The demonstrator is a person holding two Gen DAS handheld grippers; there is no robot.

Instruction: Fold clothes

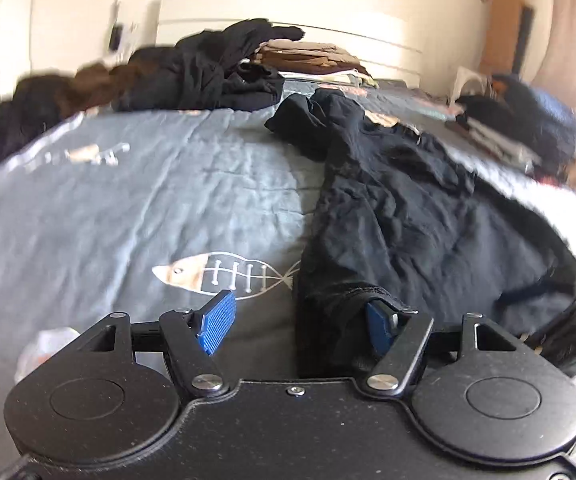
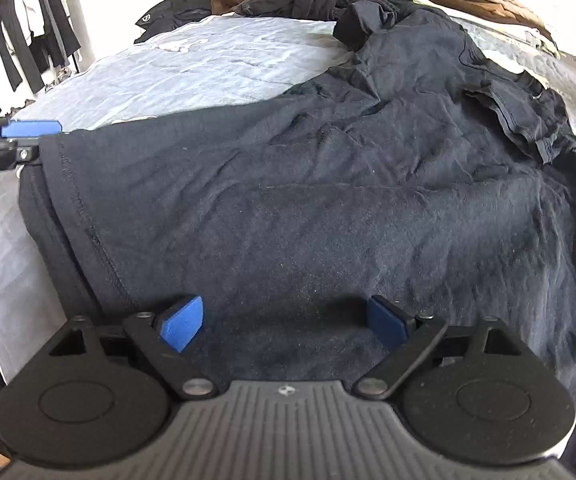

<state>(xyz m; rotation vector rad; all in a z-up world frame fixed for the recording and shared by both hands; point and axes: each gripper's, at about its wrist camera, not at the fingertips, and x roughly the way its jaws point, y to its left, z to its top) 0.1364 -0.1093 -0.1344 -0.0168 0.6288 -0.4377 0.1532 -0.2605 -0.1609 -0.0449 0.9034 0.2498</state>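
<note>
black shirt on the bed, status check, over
Left tongs open at the black shirt hem, nothing pinched. Right tongs open over the shirt. Shirt spread on grey bedspread. Nothing blocking.

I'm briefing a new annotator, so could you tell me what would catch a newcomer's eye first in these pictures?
A black T-shirt lies spread over the grey bedspread, filling the right wrist view. A fish-skeleton print stands out on the bedspread just ahead of the open left gripper. Dark, unfolded clothes are heaped along the bed's far edge.
</note>
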